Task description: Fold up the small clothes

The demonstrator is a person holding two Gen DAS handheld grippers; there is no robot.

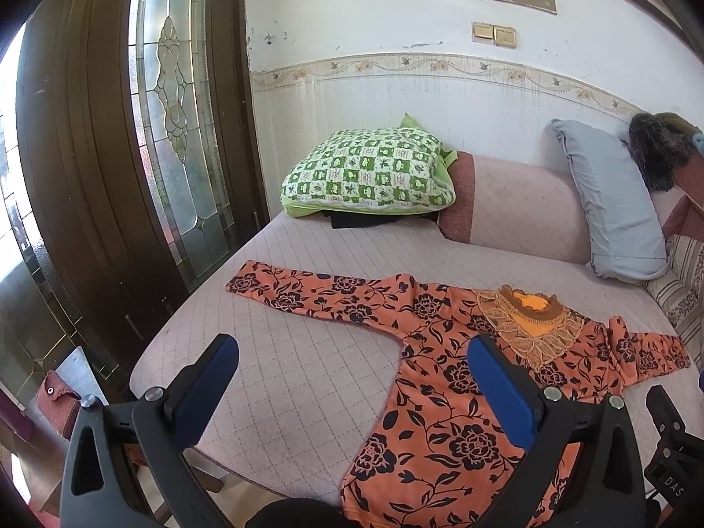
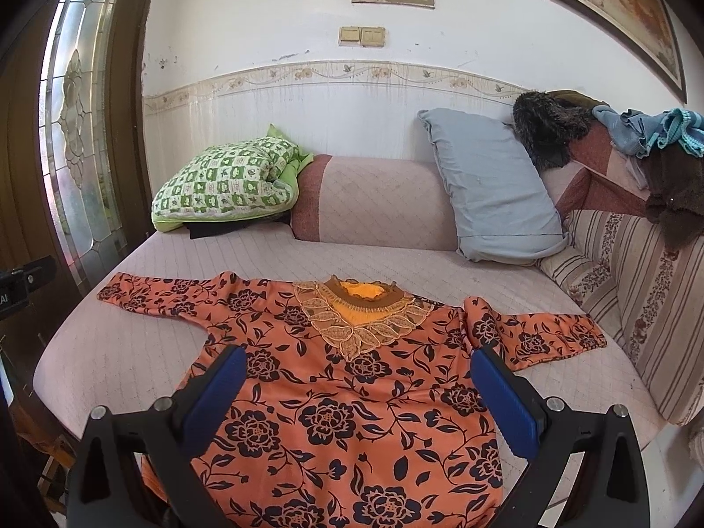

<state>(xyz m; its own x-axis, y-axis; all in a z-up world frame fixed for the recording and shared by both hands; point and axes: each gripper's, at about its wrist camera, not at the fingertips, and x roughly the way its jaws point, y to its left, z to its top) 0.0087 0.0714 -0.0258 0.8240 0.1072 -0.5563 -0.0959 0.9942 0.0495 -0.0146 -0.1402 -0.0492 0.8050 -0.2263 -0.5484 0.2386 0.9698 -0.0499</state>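
left gripper (image 1: pixel 352 378): jaws wide apart, nothing held; blue pads (image 1: pixel 207 389) hang above the seat, clear of fabric. right gripper (image 2: pixel 358 389): jaws wide apart, nothing held; pads (image 2: pixel 506 400) hang over the garment's body.

item: orange floral top (image 2: pixel 343 405), long sleeves, lace collar (image 2: pixel 365 317). lies flat, front up, on the sofa seat (image 1: pixel 286 378), sleeves spread to both sides, hem over the seat's front edge.

rel. to top:
- l. gripper: its right finger sits over the top's left flank under the armpit, left finger over bare seat beside it.
- r. gripper: straddles the chest; left finger near the left armpit, right finger by the right sleeve's root.
- bare seat: wide strip beside the left flank below the left sleeve; strip behind the collar up to the backrest.
- right cuff (image 2: pixel 585 334): near the striped cushion (image 2: pixel 638 308), little room.
- left cuff (image 1: pixel 244 281): near the seat's door-side edge.
- behind: green checked pillow (image 1: pixel 369 171), grey pillow (image 2: pixel 493 193), well apart.
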